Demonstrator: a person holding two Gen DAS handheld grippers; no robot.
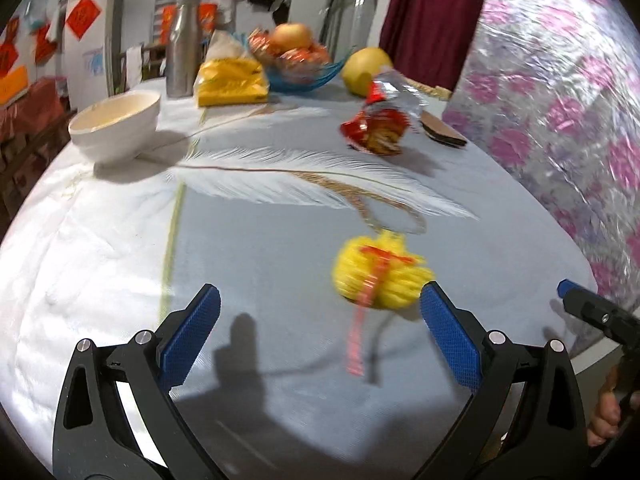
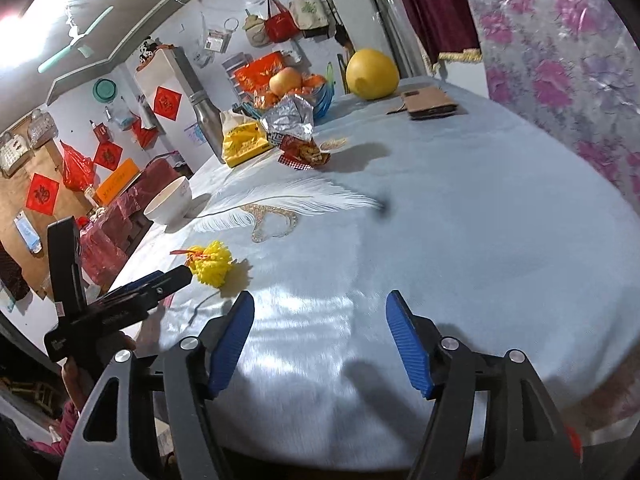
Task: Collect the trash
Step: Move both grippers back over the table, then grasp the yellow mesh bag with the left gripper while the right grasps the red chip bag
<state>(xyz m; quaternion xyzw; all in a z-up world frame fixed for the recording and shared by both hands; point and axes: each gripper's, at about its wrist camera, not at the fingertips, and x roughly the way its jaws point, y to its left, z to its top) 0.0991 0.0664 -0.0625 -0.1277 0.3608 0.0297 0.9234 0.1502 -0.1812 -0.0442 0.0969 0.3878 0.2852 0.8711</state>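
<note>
A yellow pom-pom with a red ribbon (image 1: 380, 276) lies on the pale tablecloth (image 1: 260, 272), just ahead of my open left gripper (image 1: 320, 300), close to its right finger. It also shows in the right wrist view (image 2: 211, 262), beside the left gripper (image 2: 160, 280). A crumpled red and silver snack wrapper (image 1: 380, 124) lies farther back; it also shows in the right wrist view (image 2: 298, 136). My right gripper (image 2: 320, 304) is open and empty over bare cloth near the table's front edge.
A white bowl (image 1: 116, 124) stands at the left. A yellow packet (image 1: 232, 80), steel bottle (image 1: 184, 48), blue fruit bowl (image 1: 300, 60) and pomelo (image 1: 366, 68) stand at the back. A brown wallet (image 2: 430, 102) lies far right. A floral sheet (image 1: 568, 100) hangs on the right.
</note>
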